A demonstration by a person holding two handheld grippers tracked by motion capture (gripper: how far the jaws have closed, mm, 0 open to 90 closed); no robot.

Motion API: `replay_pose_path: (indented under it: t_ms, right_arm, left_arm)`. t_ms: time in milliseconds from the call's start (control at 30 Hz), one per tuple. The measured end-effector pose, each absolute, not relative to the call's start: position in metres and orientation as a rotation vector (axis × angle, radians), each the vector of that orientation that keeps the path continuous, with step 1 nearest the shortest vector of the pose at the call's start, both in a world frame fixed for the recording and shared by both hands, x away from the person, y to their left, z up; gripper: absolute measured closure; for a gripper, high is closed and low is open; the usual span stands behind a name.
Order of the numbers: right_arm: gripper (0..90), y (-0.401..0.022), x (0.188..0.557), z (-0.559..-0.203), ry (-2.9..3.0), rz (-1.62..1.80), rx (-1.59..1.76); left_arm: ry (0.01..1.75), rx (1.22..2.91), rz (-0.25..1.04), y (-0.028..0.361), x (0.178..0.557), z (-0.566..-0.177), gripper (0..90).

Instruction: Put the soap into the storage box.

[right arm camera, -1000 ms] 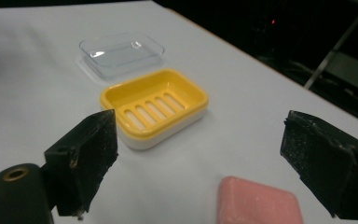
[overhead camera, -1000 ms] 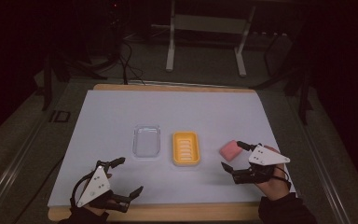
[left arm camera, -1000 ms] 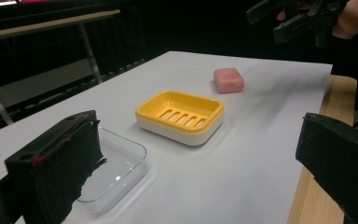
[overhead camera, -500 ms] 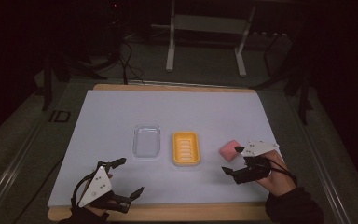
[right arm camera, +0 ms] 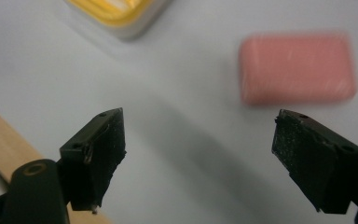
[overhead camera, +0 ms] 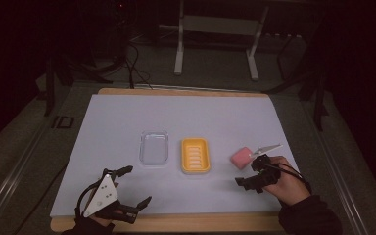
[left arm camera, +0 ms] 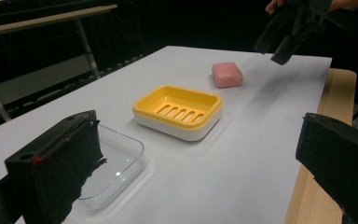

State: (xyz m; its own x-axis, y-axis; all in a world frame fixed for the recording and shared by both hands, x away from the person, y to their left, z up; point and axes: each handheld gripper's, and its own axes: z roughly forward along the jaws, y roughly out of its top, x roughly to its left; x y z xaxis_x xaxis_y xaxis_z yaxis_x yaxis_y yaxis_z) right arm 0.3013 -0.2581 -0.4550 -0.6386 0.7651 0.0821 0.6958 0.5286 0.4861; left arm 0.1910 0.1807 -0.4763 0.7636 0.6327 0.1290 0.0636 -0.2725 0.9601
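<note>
Soap [overhead camera: 241, 157], a pink bar, lies on the white sheet [overhead camera: 127, 112] just beyond the right gripper [overhead camera: 248, 172], whose jaws gape empty. Left gripper [overhead camera: 133, 186] hovers open at the near edge. Farther in sit a yellow dish [overhead camera: 195, 155] and a clear tray [overhead camera: 154, 147].

Soap bar [overhead camera: 241, 157]: plain pink. Soap dish [overhead camera: 196, 155]: yellow tray, slotted base, white lower shell. Lid [overhead camera: 154, 147]: clear, colourless. Table cover [overhead camera: 127, 117]: pale lilac-white; wooden table edge [overhead camera: 186, 223]: tan. Left gripper [overhead camera: 136, 186]: black, grey plate. Right gripper [overhead camera: 248, 171]: black, same plate.
</note>
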Motion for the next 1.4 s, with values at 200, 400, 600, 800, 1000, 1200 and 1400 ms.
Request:
replay_pose_path:
  t_ms: [200, 400, 600, 800, 1000, 1200, 1400]
  right_arm:
    - [18.8, -0.255, 0.309, -0.461, 2.576, 0.561, 1.485]
    - [17.7, -0.251, 0.315, -0.465, 2.562, 0.518, 1.658]
    - [22.6, -0.245, 0.321, -0.467, 2.501, 0.497, 1.831]
    - [21.6, -0.240, 0.323, -0.471, 2.471, 0.298, 1.921]
    - [21.9, -0.238, 0.327, -0.467, 2.389, 0.360, 2.096]
    - [20.3, -0.234, 0.331, -0.463, 2.329, 0.373, 2.130]
    - [18.1, -0.232, 0.340, -0.456, 2.243, 0.396, 2.227]
  left_arm:
    - [0.540, 1.785, 0.604, 0.180, 0.191, -0.476, 0.6]
    - [0.539, 1.786, 0.603, 0.180, 0.191, -0.477, 0.6]
    - [0.539, 1.791, 0.604, 0.179, 0.191, -0.477, 0.6]
    - [0.533, 1.799, 0.610, 0.179, 0.190, -0.477, 0.6]
    - [0.535, 1.799, 0.609, 0.179, 0.190, -0.477, 0.6]
    - [0.535, 1.799, 0.611, 0.179, 0.190, -0.477, 0.6]
    - [0.532, 1.803, 0.614, 0.178, 0.190, -0.477, 0.6]
